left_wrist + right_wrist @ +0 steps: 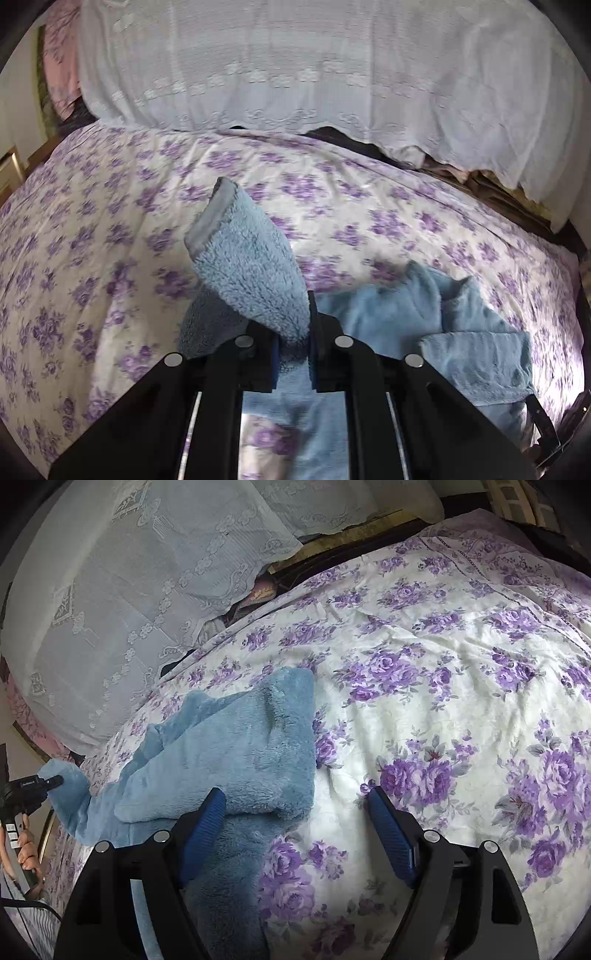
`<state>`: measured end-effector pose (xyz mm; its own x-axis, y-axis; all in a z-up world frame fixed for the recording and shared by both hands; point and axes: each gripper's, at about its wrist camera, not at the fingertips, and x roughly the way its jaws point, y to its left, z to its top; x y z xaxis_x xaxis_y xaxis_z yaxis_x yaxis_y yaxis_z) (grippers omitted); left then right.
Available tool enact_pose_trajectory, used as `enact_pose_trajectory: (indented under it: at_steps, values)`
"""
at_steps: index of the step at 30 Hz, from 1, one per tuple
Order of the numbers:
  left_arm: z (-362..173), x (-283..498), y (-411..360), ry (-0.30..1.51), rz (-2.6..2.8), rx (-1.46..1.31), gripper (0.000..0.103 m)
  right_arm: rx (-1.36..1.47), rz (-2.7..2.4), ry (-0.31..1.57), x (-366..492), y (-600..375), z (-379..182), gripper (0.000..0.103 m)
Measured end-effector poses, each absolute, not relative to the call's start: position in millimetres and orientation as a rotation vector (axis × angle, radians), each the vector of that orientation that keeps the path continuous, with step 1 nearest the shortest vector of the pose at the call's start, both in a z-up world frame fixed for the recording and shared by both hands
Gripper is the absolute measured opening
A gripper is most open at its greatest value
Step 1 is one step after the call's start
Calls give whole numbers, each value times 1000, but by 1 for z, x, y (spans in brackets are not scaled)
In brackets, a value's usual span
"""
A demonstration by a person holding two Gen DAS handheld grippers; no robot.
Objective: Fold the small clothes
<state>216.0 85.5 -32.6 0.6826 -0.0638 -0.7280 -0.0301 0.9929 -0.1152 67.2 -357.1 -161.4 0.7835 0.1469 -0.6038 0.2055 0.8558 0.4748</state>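
Beyond garment [236,753] edge, bare bedspread [443,701]

Item: small fleece garment [229,753], light blue, plush pile. State: partly folded, rumpled, one layer doubled over another. Position: spread on a floral bedspread, purple roses on white. One sleeve-like end [243,258] with a smooth grey-blue cuff is lifted clear of the bed and stands tilted upward; the remainder [424,314] lies flat and creased.
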Motion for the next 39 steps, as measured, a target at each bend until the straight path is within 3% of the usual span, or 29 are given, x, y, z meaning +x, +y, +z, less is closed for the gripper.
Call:
enact_pose_trajectory:
  at_steps: [11,23,35,37,39]
  values:
    - [-31,211,-18,823,-173,-51,10,564,-15,682,70,-360,-162,82]
    - [-79,193,-136,885,-341,80,10,570,-10,681,70,-360,-162,83]
    - [-132,183,-162,953,-357,161,11,573,-7,679,71,-360,-163,83]
    - [-131,179,-163,940,-366,180,17,574,-6,679,70,-361,-163,83]
    - [-125,173,-161,932,-405,175,43,577,3,675,71,-362,-163,83]
